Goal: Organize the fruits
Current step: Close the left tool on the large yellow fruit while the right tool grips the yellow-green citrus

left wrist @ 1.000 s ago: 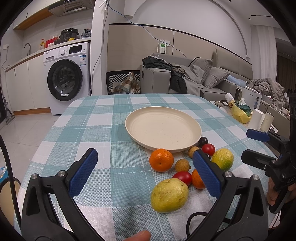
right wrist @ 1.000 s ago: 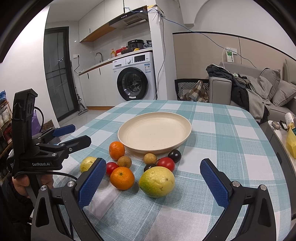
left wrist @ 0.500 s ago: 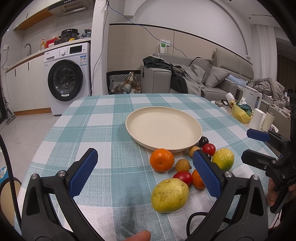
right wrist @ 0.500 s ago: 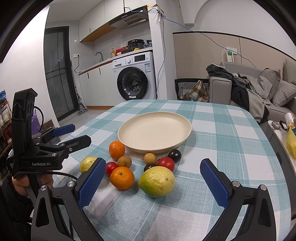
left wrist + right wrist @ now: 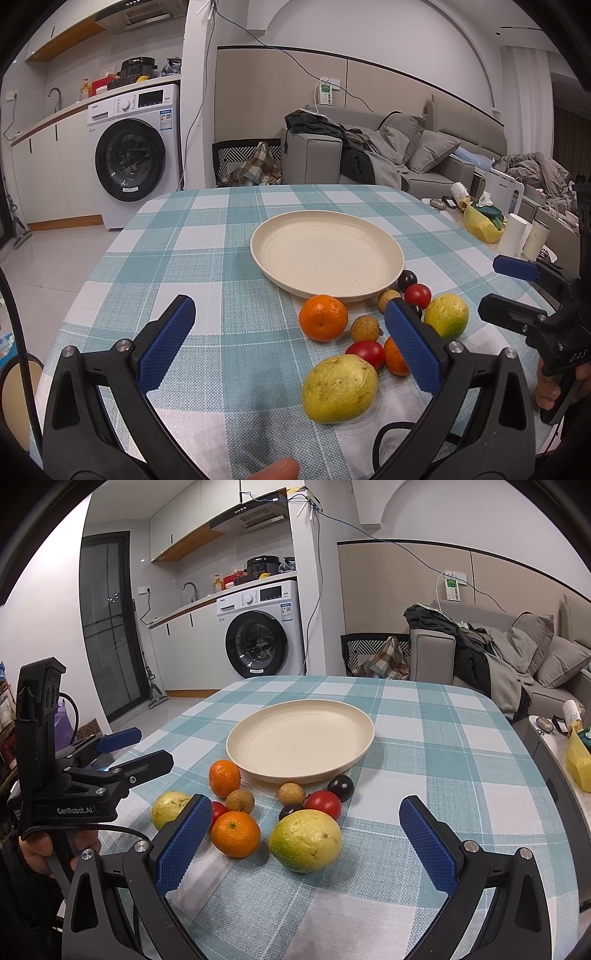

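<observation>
A teal-and-white checked tablecloth (image 5: 443,760) carries a plain cream plate (image 5: 354,720), two bright orange mandarins (image 5: 235,833) (image 5: 224,777), two red tomatoes (image 5: 324,804) (image 5: 365,353) and a dark purple-black round fruit (image 5: 340,786). The big fruit (image 5: 305,840) nearest the right wrist camera is yellow shading to green, another (image 5: 340,387) is dull yellow with brown flecks, and two small ones (image 5: 240,800) (image 5: 291,794) are tan-brown. Both grippers are black with blue textured pads (image 5: 183,843) (image 5: 166,347)

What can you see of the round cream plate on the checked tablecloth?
The round cream plate is shallow, with a low raised rim and faint rings and specks inside; it looks like matte ceramic or plastic. It holds nothing and lies flat near the middle of the teal-and-white checked tablecloth. The cluster of fruit sits just off its near edge; an orange mandarin and a dark plum lie close against the rim, contact uncertain.
</observation>
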